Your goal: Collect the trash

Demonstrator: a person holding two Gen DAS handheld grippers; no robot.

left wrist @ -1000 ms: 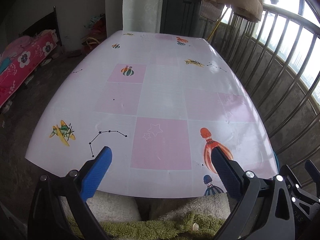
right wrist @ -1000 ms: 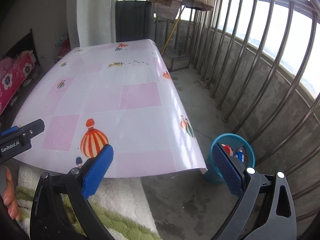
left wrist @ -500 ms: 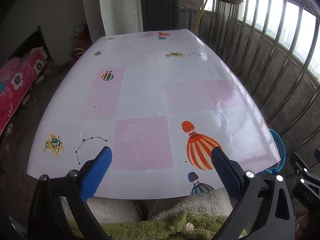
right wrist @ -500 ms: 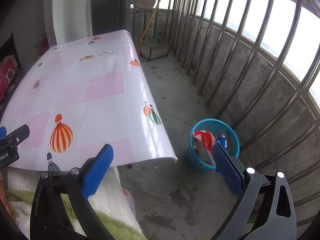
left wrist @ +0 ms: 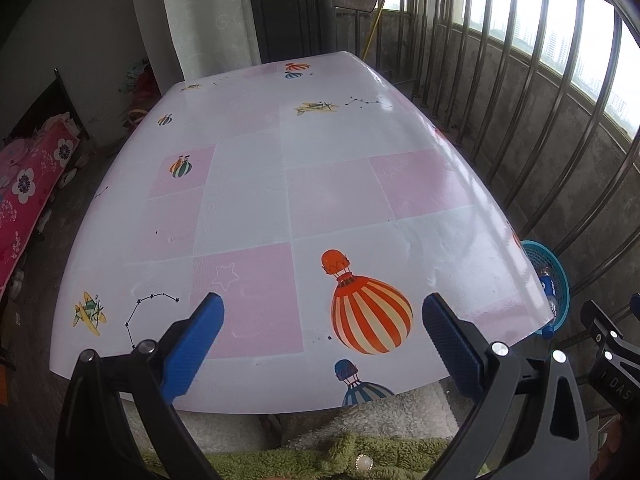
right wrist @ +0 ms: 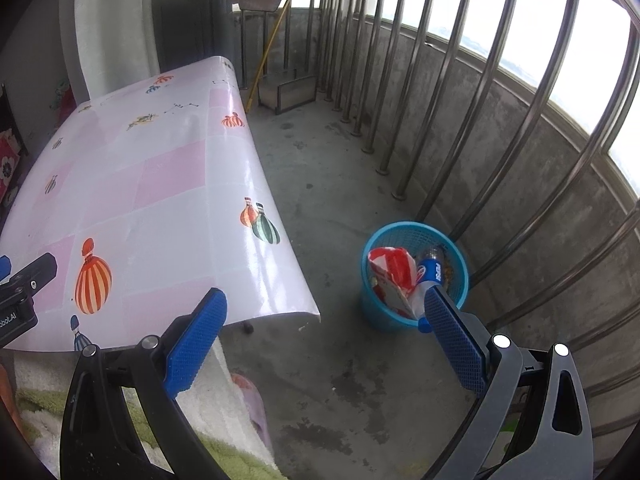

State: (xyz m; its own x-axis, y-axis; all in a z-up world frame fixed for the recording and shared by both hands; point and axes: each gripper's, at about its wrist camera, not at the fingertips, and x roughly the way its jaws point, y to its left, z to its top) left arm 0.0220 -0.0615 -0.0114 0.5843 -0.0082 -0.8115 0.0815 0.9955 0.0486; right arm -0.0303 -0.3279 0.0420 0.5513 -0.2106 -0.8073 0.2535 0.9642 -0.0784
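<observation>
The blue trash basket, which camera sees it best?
The right wrist view. It shows the whole blue trash basket on the floor by the railing, with a red-and-white wrapper and a blue bottle inside. The left wrist view catches only a sliver of it behind the table's corner.

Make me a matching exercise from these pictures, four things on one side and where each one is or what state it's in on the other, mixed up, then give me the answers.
Things:
1. blue basket
2. Pepsi bottle
3. right tongs
4. yellow pole

Places or states:
A. leaning at the far end of the balcony
B. open, holding nothing
C. on the concrete floor between the table and the railing
D. inside the basket beside a red and white wrapper

Pairs: 1-C, 2-D, 3-B, 4-A
</observation>
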